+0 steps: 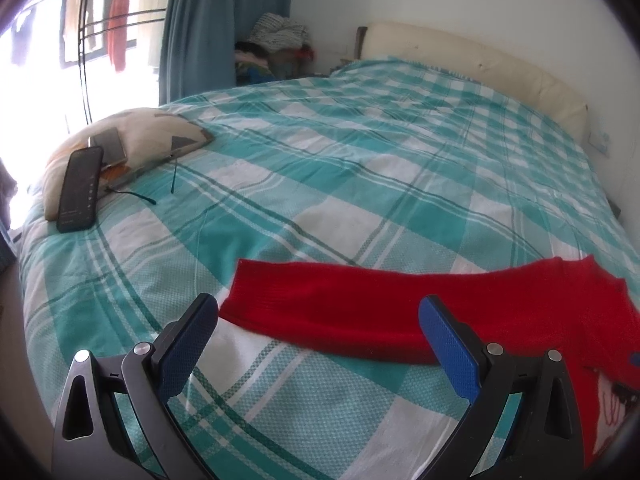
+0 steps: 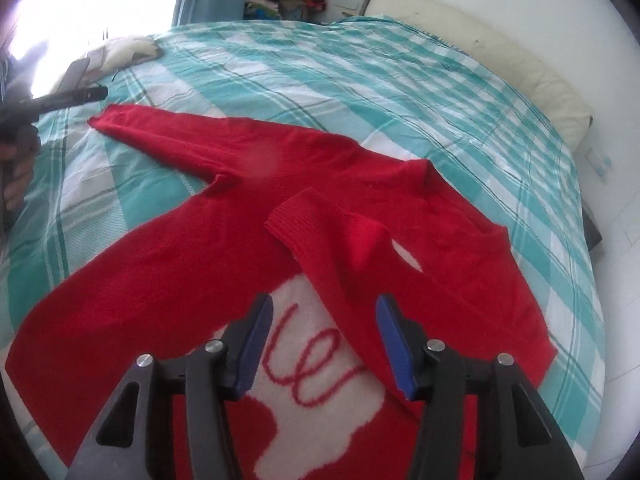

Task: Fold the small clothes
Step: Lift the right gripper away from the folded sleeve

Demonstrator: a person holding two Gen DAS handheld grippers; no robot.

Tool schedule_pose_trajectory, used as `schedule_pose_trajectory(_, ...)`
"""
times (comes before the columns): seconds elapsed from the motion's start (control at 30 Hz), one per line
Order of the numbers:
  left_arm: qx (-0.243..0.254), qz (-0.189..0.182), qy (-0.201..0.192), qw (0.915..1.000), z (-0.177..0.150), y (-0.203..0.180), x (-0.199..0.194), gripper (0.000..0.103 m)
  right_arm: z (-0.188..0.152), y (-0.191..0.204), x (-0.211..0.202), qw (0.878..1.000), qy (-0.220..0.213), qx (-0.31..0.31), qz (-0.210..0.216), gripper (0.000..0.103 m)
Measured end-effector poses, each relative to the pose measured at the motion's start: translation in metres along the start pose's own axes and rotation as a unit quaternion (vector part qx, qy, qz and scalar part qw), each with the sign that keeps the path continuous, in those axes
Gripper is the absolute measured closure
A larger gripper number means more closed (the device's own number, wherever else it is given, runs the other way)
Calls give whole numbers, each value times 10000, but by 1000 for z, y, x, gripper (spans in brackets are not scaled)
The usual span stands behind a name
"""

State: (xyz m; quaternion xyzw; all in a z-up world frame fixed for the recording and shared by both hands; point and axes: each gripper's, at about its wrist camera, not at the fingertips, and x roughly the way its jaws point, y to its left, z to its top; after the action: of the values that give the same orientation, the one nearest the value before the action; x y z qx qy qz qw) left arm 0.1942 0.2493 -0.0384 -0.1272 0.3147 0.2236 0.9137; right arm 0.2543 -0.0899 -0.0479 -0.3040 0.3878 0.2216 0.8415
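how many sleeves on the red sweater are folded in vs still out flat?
2 sleeves. One sleeve is folded across the sweater chest, cuff near the middle. The other sleeve lies stretched out flat on the bedspread toward the left gripper.

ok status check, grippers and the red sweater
Left gripper open, empty. Right gripper open, empty, above red sweater. One sleeve folded in, other sleeve out flat. Nothing in the way.

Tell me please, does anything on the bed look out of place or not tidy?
Yes. The red sweater is only half folded: one sleeve lies across the chest, the other sleeve is spread out sideways. A dark phone leans on a small pillow at the bed's corner.
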Motion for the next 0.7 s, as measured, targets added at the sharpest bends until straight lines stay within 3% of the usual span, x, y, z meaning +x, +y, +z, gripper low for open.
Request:
schedule_pose_trajectory(0.07,-181,-37,67,9998,2,7,2,2,9,12,22,9984,125,-439,-323,62)
schedule_pose_trajectory(0.13,-379,-65,161,9991,5,16,6,2,12,12,42,9979,356,-445,-310,86)
schedule_pose_trajectory(0.17,-487,-80,209,9986,5,20,7,2,12,1,45,9993,373,14,48,97)
schedule_pose_trajectory(0.2,-602,-91,255,9978,6,24,9,2,11,-15,47,9947,338,706,664,97)
schedule_pose_trajectory(0.27,-811,-105,331,9961,6,31,13,2,1,-42,57,9597,423,1893,2031,91)
schedule_pose_trajectory(0.3,-892,-102,365,9953,7,34,14,2,-4,-49,62,9466,528,2161,2333,87)
schedule_pose_trajectory(0.37,-963,-75,397,9945,6,36,15,2,-9,-54,54,9392,440,2289,2521,72)
schedule_pose_trajectory(0.4,-954,-62,389,9947,5,35,14,2,-11,-57,47,9362,363,2328,2609,58)
schedule_pose_trajectory(0.43,-917,-48,362,9951,5,34,13,2,-13,-62,39,9338,235,2407,2638,46)
schedule_pose_trajectory(0.53,-681,4,196,9975,5,27,5,2,-28,-76,8,9253,-186,2718,2638,44)
schedule_pose_trajectory(0.63,-325,-122,63,9994,3,13,-3,2,-56,-85,-21,9263,-451,2973,2270,41)
schedule_pose_trajectory(0.7,-37,-299,38,9995,0,1,-7,2,-84,-87,-39,9358,-513,3006,1770,39)
